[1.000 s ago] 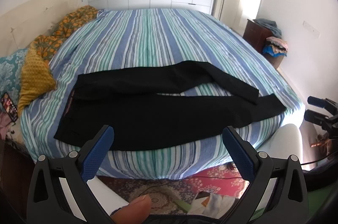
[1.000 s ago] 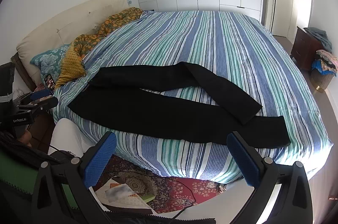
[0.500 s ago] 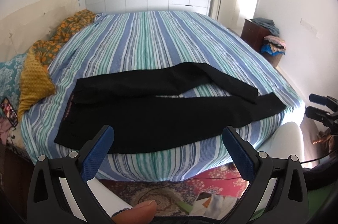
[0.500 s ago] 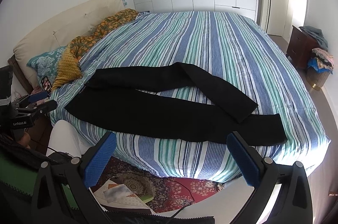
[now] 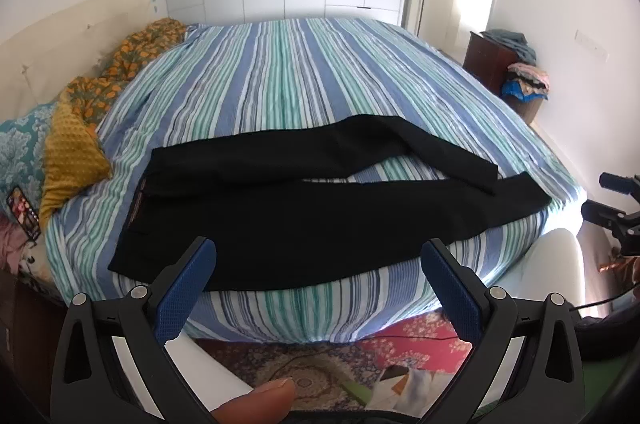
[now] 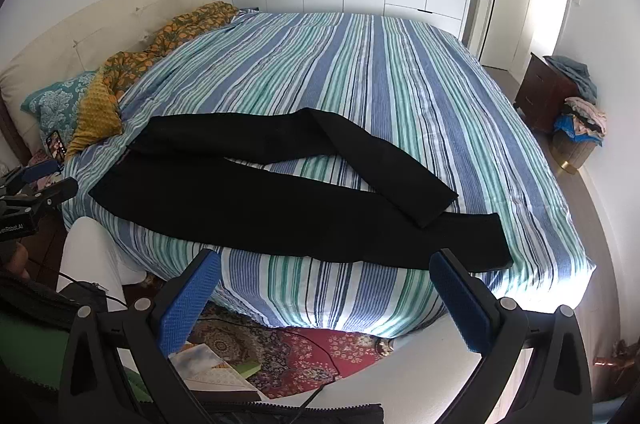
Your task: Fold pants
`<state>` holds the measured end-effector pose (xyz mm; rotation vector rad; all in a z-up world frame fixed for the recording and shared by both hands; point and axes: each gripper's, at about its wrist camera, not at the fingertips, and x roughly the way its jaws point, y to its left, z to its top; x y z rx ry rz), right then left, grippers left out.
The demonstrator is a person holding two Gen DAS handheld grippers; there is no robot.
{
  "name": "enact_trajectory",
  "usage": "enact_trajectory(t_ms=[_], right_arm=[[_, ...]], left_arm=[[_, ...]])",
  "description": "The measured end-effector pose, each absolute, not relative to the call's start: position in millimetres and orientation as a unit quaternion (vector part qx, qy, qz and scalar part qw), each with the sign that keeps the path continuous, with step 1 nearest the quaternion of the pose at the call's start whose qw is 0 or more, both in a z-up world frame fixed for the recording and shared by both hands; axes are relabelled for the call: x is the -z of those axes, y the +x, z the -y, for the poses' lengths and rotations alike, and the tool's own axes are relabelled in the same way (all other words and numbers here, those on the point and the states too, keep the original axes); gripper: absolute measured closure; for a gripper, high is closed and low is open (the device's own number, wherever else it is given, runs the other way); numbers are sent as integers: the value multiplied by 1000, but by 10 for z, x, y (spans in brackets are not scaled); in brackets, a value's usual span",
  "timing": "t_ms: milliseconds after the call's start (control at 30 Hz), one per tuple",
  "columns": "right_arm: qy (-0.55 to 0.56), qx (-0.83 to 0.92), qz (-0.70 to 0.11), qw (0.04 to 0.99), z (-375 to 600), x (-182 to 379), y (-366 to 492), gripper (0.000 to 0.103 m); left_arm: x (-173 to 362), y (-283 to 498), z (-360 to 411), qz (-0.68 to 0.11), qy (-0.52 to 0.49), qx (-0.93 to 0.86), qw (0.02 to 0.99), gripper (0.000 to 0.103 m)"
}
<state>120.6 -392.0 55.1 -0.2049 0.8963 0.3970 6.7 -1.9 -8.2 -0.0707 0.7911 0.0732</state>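
Observation:
Black pants (image 5: 304, 212) lie spread along the near edge of the striped bed (image 5: 288, 80), waistband at the left, legs running right; the far leg bends and crosses over the near leg near the hems. They also show in the right wrist view (image 6: 288, 200). My left gripper (image 5: 318, 264) is open and empty, held in front of the bed edge below the pants' middle. My right gripper (image 6: 326, 276) is open and empty, held short of the bed edge near the hems. Each gripper appears at the other view's edge, the right one (image 5: 612, 216) and the left one (image 6: 36, 200).
Yellow and orange bedding and a teal pillow (image 6: 96, 104) lie at the bed's left by the headboard. A phone (image 5: 24, 212) lies at the left edge. A red patterned rug (image 6: 304, 356) covers the floor below. A dark nightstand and a laundry basket (image 6: 576, 132) stand at the right.
Both grippers have moved slightly nearer the bed and tilted up a little; the pants have not moved. Both stay open.

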Motion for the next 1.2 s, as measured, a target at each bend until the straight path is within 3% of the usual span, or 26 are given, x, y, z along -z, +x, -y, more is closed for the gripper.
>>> enact_trajectory(t_ms=[1200], right_arm=[[-98,-189,-424,880,3911,-526,1173,0]], left_arm=[[50,94,91,-401,-29,-42,915,1]])
